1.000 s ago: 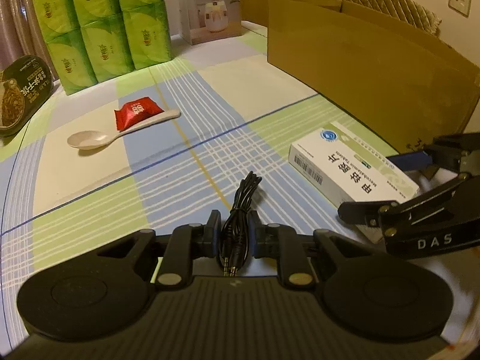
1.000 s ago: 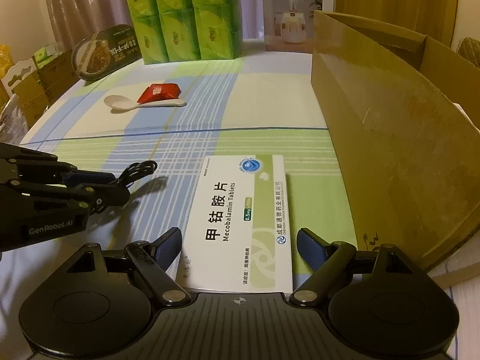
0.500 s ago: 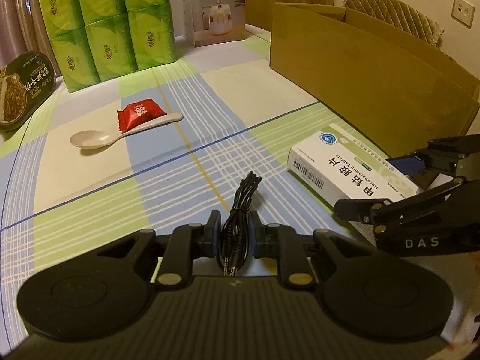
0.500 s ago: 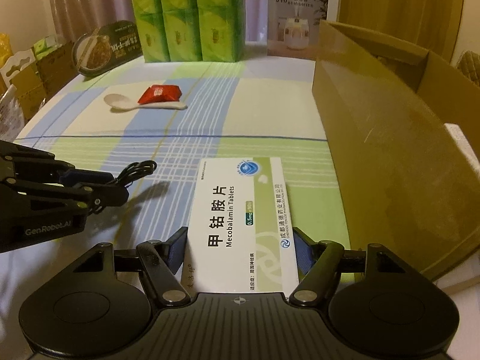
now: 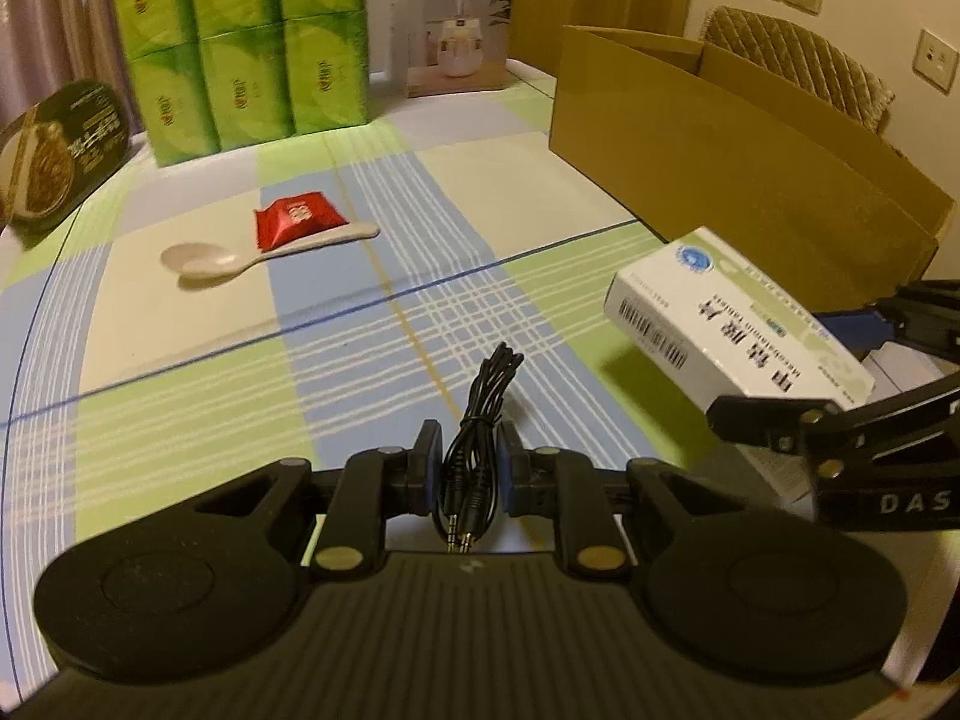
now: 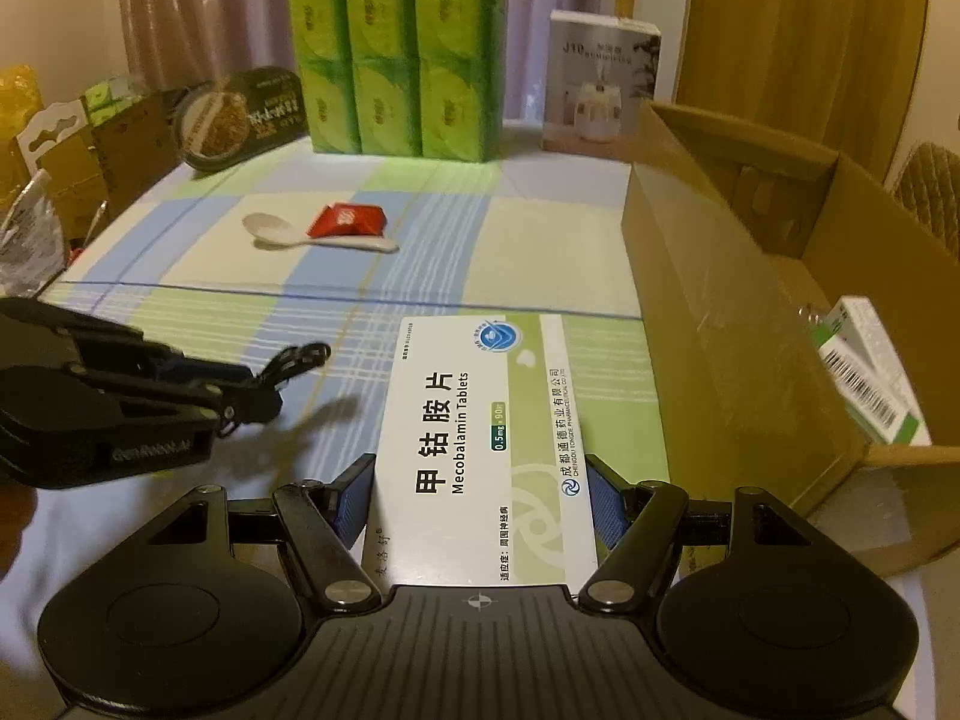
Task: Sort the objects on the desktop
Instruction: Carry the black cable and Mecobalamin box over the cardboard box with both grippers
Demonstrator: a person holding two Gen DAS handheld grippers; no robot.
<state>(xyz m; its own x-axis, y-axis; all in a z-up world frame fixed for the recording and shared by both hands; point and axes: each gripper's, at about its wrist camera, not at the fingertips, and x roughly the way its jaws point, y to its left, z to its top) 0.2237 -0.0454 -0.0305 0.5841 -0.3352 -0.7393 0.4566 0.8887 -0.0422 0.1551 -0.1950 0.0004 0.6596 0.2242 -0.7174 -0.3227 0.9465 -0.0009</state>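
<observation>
**Desk:** Where do we stand on the sort?

**Me:** Partway, I'd judge. My right gripper [image 6: 480, 501] has its jaws clamped on the sides of the medicine box [image 6: 483, 438], a white and green tablet carton, and I'm holding it clear of the tablecloth [image 6: 540, 252], just beside the near wall of the cardboard box [image 6: 708, 324]. My left gripper [image 5: 470, 468] is pinched nearly closed on a coiled black audio cable [image 5: 480, 420]; the plugs hang toward the camera and the loop pokes out past the pads.

**Desk:** Anything already in the bin?

**Me:** One similar carton [image 6: 870, 372] lies inside the cardboard box at its near end. I can't see the rest of the floor well.

**Desk:** And what's left?

**Me:** Both held things have yet to go in. On the cloth, well apart from me, a white spoon [image 5: 240, 255] lies with a red snack packet [image 5: 297, 225] resting on its handle. The green tissue packs [image 5: 240, 42] at the back look like background to me.
</observation>
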